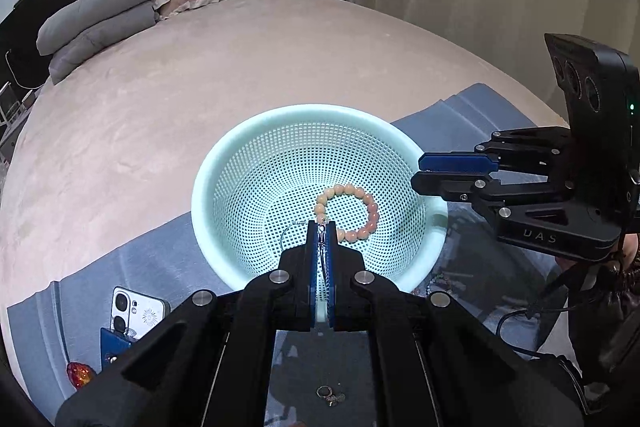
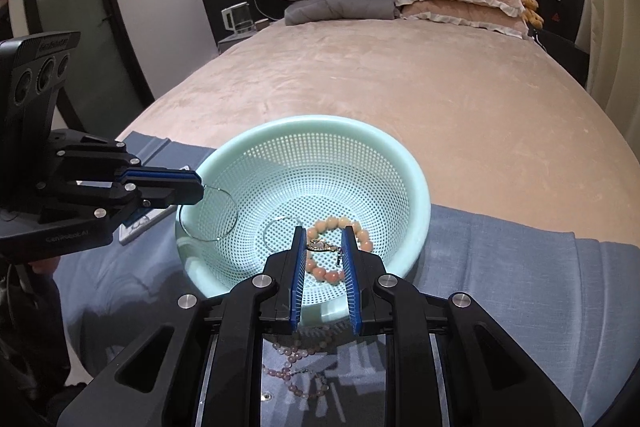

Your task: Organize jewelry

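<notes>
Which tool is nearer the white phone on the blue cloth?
Left. The left tool hangs over the colander's rim on the side of the phone; the right tool is at the opposite rim.

- The basket (image 2: 416, 187) mouth is left open from above; its floor is partly occupied by a bead bracelet (image 2: 340, 247).
- The bed (image 2: 400, 87) behind the basket is unobstructed.

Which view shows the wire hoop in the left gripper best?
Right wrist: the hoop hangs whole from the left gripper over the basket rim. Left wrist shows only a sliver beside its fingers.
</notes>
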Demonstrator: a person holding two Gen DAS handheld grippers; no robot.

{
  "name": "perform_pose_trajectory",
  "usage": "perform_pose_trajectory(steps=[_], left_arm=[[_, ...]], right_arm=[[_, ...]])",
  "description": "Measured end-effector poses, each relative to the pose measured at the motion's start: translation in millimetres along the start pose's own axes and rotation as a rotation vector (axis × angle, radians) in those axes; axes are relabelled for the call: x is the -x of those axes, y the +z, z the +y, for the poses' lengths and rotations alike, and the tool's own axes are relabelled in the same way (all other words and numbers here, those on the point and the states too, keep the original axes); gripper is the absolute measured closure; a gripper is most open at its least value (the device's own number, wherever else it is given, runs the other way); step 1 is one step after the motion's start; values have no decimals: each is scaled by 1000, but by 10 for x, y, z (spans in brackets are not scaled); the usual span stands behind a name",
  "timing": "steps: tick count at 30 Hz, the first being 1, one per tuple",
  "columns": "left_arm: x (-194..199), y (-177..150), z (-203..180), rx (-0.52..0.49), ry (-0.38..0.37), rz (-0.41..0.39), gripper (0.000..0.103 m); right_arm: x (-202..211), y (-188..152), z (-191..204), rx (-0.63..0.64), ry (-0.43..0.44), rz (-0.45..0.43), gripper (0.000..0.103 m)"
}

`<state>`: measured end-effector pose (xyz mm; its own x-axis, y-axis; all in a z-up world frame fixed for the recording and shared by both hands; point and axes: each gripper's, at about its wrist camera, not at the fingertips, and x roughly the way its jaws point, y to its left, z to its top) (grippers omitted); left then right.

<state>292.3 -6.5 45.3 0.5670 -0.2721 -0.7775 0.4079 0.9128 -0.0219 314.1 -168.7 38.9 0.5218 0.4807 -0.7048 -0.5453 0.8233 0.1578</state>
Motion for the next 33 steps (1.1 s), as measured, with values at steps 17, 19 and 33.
perform_pose_trajectory(steps=[17, 19, 33], left_arm=[[27, -61, 136, 32, 51, -10, 6], [84, -85, 181, 42, 74, -12, 6], [448, -356, 282, 86, 108, -7, 6]], right_arm=[[135, -30, -278, -94, -118, -106, 17], [162, -45, -385, -144, -130, -99, 17], [500, -304, -363, -146, -134, -130, 17]])
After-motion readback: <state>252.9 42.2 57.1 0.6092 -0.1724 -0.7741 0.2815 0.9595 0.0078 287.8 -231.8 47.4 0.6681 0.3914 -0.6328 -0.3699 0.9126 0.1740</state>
